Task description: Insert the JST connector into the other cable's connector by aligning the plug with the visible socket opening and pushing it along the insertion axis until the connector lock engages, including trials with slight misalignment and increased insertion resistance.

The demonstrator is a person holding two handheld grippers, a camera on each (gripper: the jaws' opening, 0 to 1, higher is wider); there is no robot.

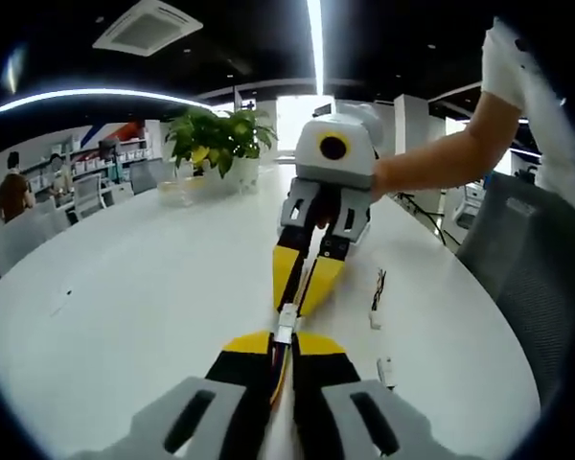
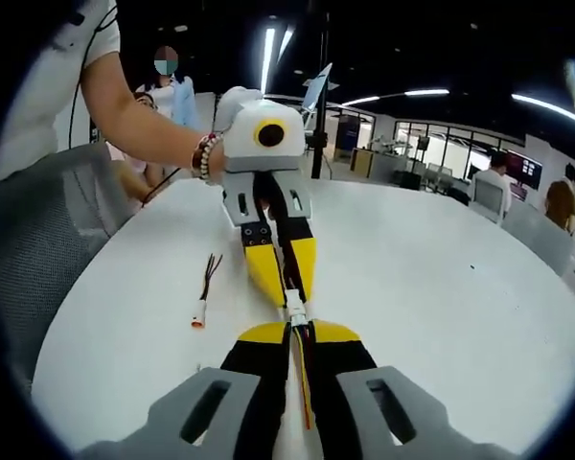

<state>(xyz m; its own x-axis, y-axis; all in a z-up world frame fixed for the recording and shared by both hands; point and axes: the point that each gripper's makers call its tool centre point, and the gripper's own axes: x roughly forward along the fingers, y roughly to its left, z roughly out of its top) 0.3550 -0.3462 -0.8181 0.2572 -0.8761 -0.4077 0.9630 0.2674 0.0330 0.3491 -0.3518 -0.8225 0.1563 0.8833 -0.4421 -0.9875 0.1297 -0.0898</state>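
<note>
In the left gripper view my left gripper [image 1: 283, 340] is shut on a cable with a small white JST connector [image 1: 286, 323] at its tips. The right gripper [image 1: 302, 287] comes in from above, its yellow jaws shut on the mating cable and meeting that connector end to end. From the right gripper view, my right gripper [image 2: 300, 331] is shut on its red and yellow wires, and the white connectors [image 2: 296, 309] sit joined between it and the left gripper [image 2: 286, 278]. Whether the lock is engaged cannot be seen.
The white table [image 1: 125, 287] carries a spare cable with a white connector [image 1: 376, 305], which in the right gripper view lies left of the grippers as a spare cable [image 2: 203, 292]. A potted plant [image 1: 220, 144] stands at the far end. A grey chair [image 2: 48, 240] and a person's arm [image 2: 139, 110] border the table.
</note>
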